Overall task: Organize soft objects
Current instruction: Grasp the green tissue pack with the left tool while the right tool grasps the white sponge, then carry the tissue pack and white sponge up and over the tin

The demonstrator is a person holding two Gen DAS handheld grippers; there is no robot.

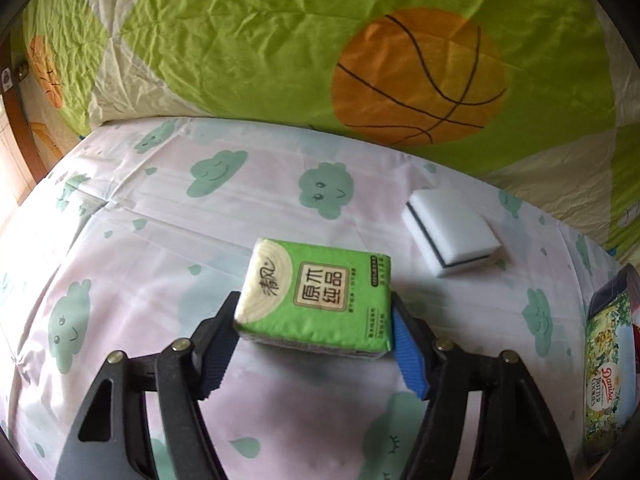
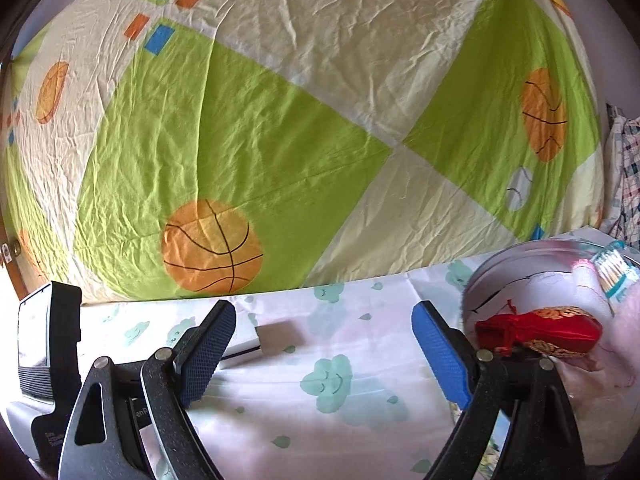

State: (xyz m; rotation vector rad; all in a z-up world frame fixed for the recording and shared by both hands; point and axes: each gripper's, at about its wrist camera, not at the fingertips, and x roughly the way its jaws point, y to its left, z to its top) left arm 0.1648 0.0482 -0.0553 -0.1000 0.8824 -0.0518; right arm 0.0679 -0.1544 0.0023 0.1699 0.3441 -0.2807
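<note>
Left claw (image 1: pixel 314 330) pinches the tissue pack (image 1: pixel 316 300) by its short sides on the bed (image 1: pixel 168 240) (likely for lifting to the tin (image 2: pixel 520 264)); right claw (image 2: pixel 324 354) open, empty.

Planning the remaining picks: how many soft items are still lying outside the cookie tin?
2. The green tissue pack sits between the left gripper fingers; the white sponge lies beyond it to the right. Others may lie out of frame.
</note>
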